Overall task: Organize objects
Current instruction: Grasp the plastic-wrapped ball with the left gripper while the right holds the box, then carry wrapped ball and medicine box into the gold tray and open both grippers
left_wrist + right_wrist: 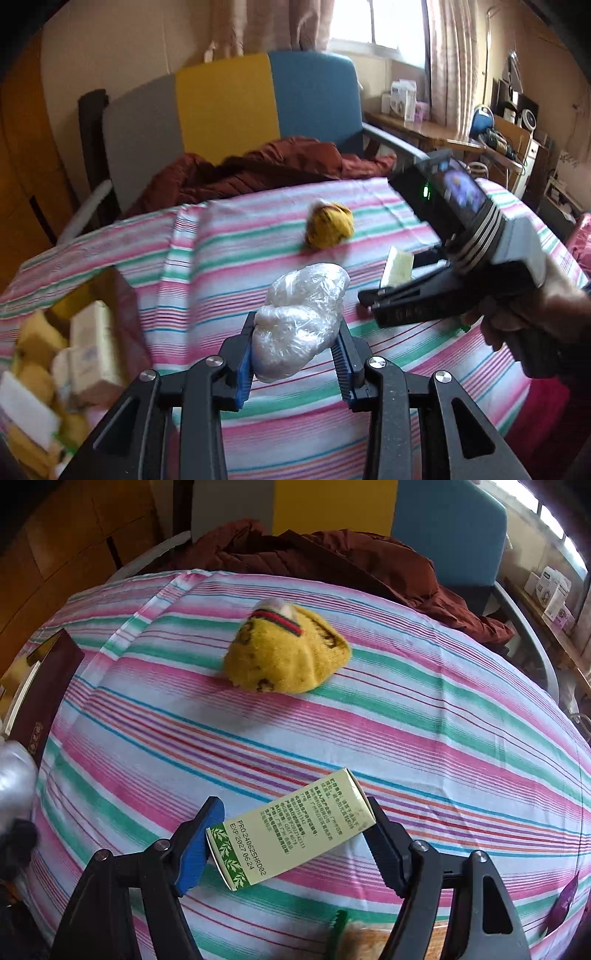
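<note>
At the far left edge, a box [55,373] of blurred yellow and white packets is cut off, its contents hard to make out. Beside it, the left gripper [295,354] clamps a crumpled clear plastic bag [301,317] above the striped bedsheet [229,251]. Beyond lies a yellow sock bundle [286,651]. On the right, the right gripper [291,843], levelled low, seemingly pinches a pale green carton [291,829] endwise, tilted.

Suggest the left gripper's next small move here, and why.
Probably swing left and lower toward the open box of sorted items. The left gripper is already shut on the plastic-wrapped bundle, lifted above the striped cloth, so carrying it over seems the natural step.
</note>
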A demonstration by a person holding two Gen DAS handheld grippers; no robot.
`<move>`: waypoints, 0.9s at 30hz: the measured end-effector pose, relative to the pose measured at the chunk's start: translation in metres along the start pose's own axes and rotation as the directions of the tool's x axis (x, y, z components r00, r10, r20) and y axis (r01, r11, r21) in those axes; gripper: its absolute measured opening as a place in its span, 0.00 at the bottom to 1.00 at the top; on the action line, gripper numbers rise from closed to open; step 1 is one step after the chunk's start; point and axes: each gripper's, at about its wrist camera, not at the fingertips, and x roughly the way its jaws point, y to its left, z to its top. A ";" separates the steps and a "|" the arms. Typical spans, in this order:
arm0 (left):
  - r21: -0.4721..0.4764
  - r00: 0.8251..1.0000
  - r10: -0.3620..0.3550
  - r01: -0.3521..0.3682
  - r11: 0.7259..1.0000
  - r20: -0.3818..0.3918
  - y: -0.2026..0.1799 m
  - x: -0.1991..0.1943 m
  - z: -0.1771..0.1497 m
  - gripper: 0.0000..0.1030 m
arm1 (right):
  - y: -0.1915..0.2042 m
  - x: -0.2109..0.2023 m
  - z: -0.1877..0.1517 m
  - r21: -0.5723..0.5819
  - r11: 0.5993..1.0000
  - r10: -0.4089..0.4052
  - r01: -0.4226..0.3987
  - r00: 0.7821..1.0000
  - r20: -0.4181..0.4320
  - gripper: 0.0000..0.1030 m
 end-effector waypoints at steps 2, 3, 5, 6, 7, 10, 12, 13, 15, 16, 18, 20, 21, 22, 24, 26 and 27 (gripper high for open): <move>-0.013 1.000 0.009 -0.009 1.000 0.014 0.010 -0.014 0.000 0.36 | 0.006 0.000 0.000 -0.004 1.000 0.002 -0.002 1.000 -0.006 0.74; -0.020 1.000 0.015 -0.014 1.000 0.021 0.015 -0.021 -0.001 0.36 | 0.009 -0.001 0.000 -0.007 1.000 -0.001 0.001 1.000 -0.010 0.74; -0.033 0.999 0.027 -0.026 0.999 0.036 0.026 -0.035 -0.004 0.36 | 0.014 -0.001 -0.001 -0.009 1.000 -0.003 0.003 1.000 -0.019 0.74; -0.038 0.999 0.031 -0.030 0.999 0.041 0.030 -0.040 -0.006 0.36 | 0.016 -0.001 -0.003 -0.011 1.000 -0.003 0.003 1.000 -0.025 0.74; -0.044 0.998 0.035 -0.033 0.998 0.046 0.035 -0.045 -0.007 0.36 | 0.019 -0.002 -0.003 -0.013 1.000 -0.004 0.003 1.000 -0.031 0.74; -0.064 0.997 0.048 -0.045 0.997 0.059 0.050 -0.058 -0.012 0.36 | 0.030 -0.004 -0.006 -0.016 1.000 -0.010 0.009 0.998 -0.058 0.74; -0.084 0.997 0.052 -0.047 0.995 0.061 0.059 -0.065 -0.017 0.36 | 0.040 -0.005 -0.008 -0.026 0.999 -0.021 0.019 0.997 -0.073 0.74; -0.091 0.997 0.053 -0.047 0.995 0.062 0.063 -0.069 -0.020 0.37 | 0.045 -0.006 -0.008 -0.030 0.999 -0.023 0.021 0.997 -0.080 0.74; -0.107 0.996 0.058 -0.051 0.993 0.064 0.072 -0.075 -0.025 0.37 | 0.054 -0.008 -0.011 -0.033 0.999 -0.024 0.021 0.996 -0.092 0.74; -0.116 0.996 0.060 -0.053 0.992 0.064 0.077 -0.079 -0.029 0.37 | 0.060 -0.009 -0.013 -0.034 0.999 -0.020 0.017 0.995 -0.096 0.74; -0.131 0.996 0.064 -0.055 0.990 0.062 0.085 -0.083 -0.034 0.37 | 0.068 -0.011 -0.016 -0.033 0.999 -0.018 0.014 0.995 -0.100 0.74; -0.151 0.996 0.064 -0.054 0.987 0.056 0.095 -0.085 -0.040 0.37 | 0.075 -0.013 -0.018 -0.030 0.999 -0.017 0.014 0.995 -0.103 0.74; -0.160 0.996 0.066 -0.057 0.986 0.054 0.099 -0.085 -0.043 0.37 | 0.078 -0.014 -0.019 -0.029 0.999 -0.018 0.015 0.995 -0.103 0.74; -0.169 0.996 0.071 -0.061 0.984 0.053 0.104 -0.087 -0.046 0.37 | 0.082 -0.015 -0.021 -0.027 1.000 -0.019 0.016 0.995 -0.102 0.74; -0.189 0.995 0.081 -0.070 0.980 0.050 0.115 -0.091 -0.053 0.37 | 0.088 -0.018 -0.023 -0.019 1.000 -0.017 0.015 0.995 -0.097 0.74; -0.206 0.994 0.096 -0.084 0.975 0.049 0.126 -0.095 -0.059 0.37 | 0.094 -0.024 -0.025 -0.009 1.000 -0.013 0.012 0.996 -0.083 0.74; -0.218 0.993 0.106 -0.093 0.971 0.046 0.133 -0.097 -0.064 0.37 | 0.097 -0.028 -0.025 -0.005 1.000 -0.007 0.007 0.997 -0.071 0.74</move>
